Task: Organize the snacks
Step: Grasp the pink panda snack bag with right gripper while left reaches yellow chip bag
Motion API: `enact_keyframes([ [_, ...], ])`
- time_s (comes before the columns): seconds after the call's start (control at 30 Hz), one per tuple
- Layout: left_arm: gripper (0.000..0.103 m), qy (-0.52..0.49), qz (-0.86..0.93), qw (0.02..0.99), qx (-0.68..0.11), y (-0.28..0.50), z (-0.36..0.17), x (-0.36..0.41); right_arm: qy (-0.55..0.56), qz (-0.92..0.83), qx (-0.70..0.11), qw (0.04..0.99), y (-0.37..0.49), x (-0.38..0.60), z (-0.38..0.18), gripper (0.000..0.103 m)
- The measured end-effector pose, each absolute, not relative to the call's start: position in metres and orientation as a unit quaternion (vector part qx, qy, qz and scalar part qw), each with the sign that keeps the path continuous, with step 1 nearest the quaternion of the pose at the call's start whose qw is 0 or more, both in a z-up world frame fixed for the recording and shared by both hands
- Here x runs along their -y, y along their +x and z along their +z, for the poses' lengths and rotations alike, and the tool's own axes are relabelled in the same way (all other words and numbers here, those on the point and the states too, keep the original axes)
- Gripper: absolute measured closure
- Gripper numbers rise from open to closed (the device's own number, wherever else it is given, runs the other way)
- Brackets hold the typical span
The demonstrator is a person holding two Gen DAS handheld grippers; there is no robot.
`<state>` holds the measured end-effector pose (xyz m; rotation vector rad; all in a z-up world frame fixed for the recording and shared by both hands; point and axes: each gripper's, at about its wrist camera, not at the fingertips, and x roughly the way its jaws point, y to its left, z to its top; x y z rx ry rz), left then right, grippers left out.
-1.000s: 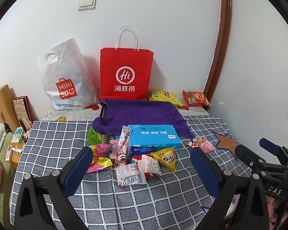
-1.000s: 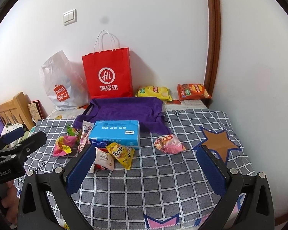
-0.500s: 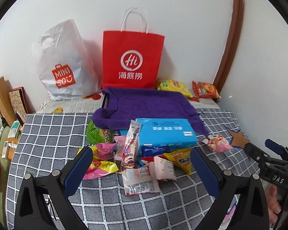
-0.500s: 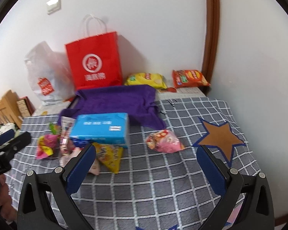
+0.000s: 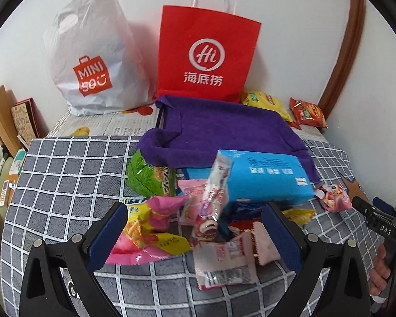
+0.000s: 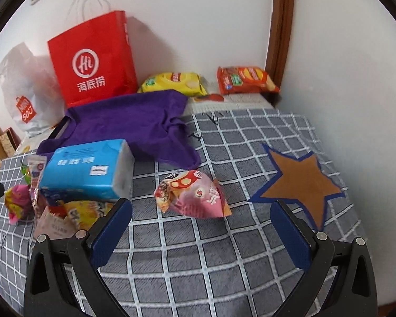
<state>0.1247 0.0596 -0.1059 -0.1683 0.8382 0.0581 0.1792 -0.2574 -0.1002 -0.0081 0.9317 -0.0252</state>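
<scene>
A heap of small snack packets [image 5: 198,219] lies on the checked cloth beside a blue tissue pack [image 5: 264,177]. My left gripper [image 5: 195,227] is open, just above the heap, holding nothing. A lone pink snack bag [image 6: 195,195] lies apart on the cloth. My right gripper [image 6: 200,224] is open just in front of the pink bag and holds nothing. The tissue pack [image 6: 87,169] and part of the heap [image 6: 52,208] show at the left of the right wrist view.
A purple towel [image 5: 224,129] covers a box behind the heap. A red paper bag [image 5: 206,52] and a white Miniso bag [image 5: 92,60] stand against the wall. Yellow [image 6: 174,82] and red [image 6: 245,79] chip bags lie in the back corner. A brown star patch [image 6: 301,182] lies at the right.
Both grippers have moved forward and down. The left one has closed in on the heap, the right one has swung right toward the pink bag.
</scene>
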Motion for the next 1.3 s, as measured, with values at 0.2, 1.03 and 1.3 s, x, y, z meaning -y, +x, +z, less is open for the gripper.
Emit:
enact_keyframes([
  [0.2,0.001,-0.085,0.032,0.904,-0.419,0.139,-0.118,-0.067,0.003,-0.004,-0.463,0.886,0.203,0.256,-0.122,0.004],
  [1.03,0.001,-0.096,-0.014,0.904,-0.417,0.145,-0.133,-0.076,-0.028,0.004,-0.493,0.87,0.224,0.226,-0.156,0.028],
  [1.3,0.001,-0.093,-0.017,0.906,-0.412,0.14,-0.131,-0.083,-0.018,0.012,-0.48,0.877,0.215,0.214,-0.139,0.03],
])
